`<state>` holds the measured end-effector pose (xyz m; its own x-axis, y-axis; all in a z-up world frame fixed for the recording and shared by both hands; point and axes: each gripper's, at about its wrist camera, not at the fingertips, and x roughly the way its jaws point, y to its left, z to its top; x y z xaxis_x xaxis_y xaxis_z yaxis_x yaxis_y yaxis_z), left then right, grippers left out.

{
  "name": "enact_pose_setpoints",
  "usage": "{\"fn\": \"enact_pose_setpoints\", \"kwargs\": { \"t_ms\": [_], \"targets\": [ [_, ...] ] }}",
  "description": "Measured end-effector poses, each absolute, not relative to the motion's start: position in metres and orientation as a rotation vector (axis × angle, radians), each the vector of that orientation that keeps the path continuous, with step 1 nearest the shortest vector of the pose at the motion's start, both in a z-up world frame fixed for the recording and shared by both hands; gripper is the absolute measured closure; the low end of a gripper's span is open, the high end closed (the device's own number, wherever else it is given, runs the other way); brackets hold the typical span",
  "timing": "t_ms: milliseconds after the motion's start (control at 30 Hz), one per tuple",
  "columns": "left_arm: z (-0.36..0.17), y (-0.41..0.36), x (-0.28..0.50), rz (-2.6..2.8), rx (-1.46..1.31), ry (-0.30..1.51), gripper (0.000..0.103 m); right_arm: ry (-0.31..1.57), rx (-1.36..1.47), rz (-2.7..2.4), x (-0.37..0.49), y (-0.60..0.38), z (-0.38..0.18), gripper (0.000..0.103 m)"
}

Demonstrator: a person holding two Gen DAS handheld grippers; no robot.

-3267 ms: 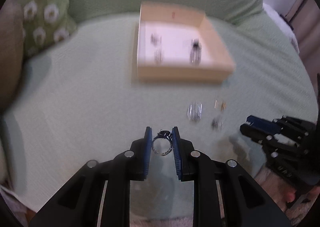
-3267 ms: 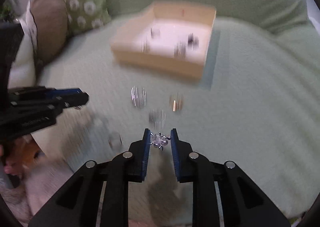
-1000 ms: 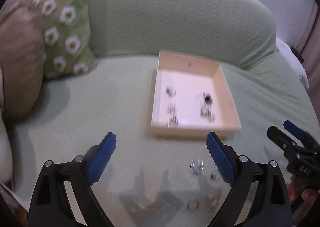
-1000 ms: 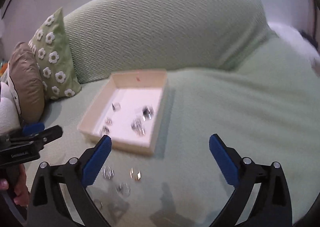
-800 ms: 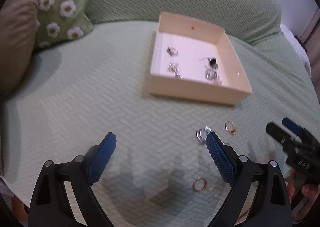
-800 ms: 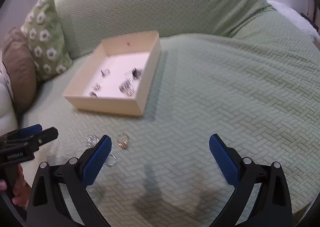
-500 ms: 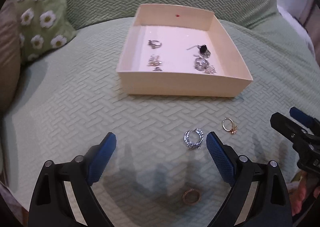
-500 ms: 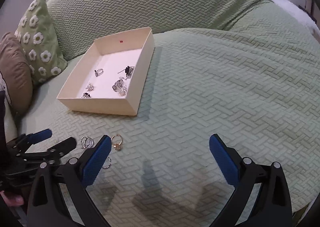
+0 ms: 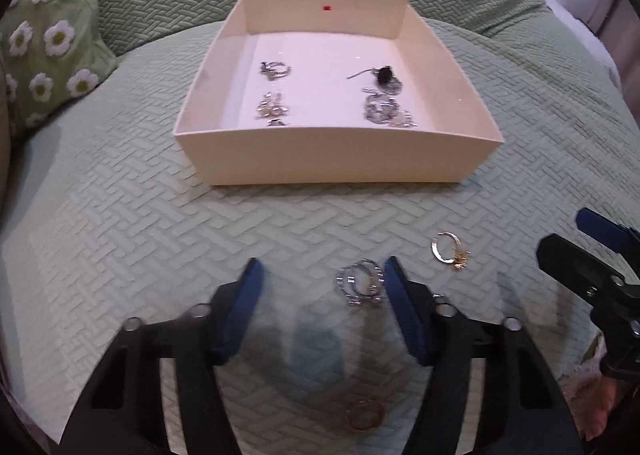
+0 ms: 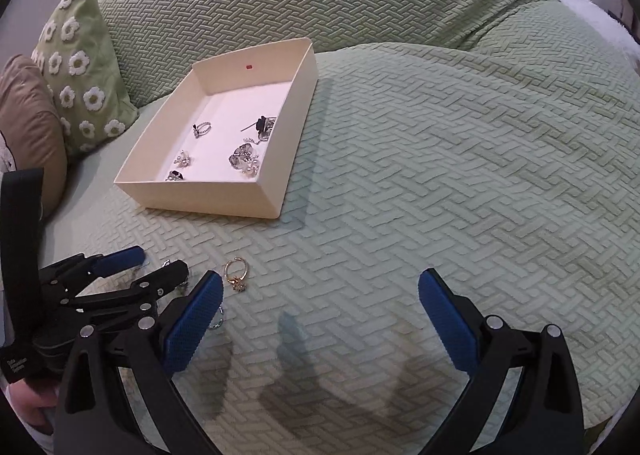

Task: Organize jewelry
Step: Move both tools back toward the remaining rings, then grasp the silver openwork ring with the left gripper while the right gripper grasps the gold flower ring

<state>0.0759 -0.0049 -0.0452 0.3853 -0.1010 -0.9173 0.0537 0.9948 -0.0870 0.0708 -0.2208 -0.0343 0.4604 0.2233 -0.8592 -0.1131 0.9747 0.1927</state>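
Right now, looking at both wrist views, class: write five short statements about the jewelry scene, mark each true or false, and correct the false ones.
1. The left gripper is clamped shut on the silver ring. False: its jaws are open, with the ring lying between them on the green cover.
2. The cream box already holds several pieces. True.
3. The gold ring lies inside the box. False: it lies on the cover, outside the box.
4. The right gripper is open and holds nothing. True.
5. A flowered cushion stands left of the box. True.

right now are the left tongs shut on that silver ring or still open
Open. The left tongs straddle the silver ring on the green cover; its right pad is close beside it, the left pad well clear.
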Motion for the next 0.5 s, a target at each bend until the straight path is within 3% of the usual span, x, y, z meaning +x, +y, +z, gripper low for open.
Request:
{"fn": "enact_pose_setpoints", "kwargs": {
  "t_ms": [167,267,500],
  "targets": [
    [-0.0445,-0.0113,0.0752,-0.153,-0.053,1.174,0.069,1.082,0.124,0.200,0.0714,-0.2226,-0.0355,0.006],
    [-0.0481,-0.0152,0.0765,-0.135,-0.003,1.186,0.083,1.088,0.124,0.200,0.0716,-0.2225,-0.0366,0.006],
    [-0.0484,-0.0064,0.0788,-0.135,-0.052,1.182,0.090,1.095,0.120,0.204,0.0711,-0.2208,-0.0377,0.006]
  ]
}}
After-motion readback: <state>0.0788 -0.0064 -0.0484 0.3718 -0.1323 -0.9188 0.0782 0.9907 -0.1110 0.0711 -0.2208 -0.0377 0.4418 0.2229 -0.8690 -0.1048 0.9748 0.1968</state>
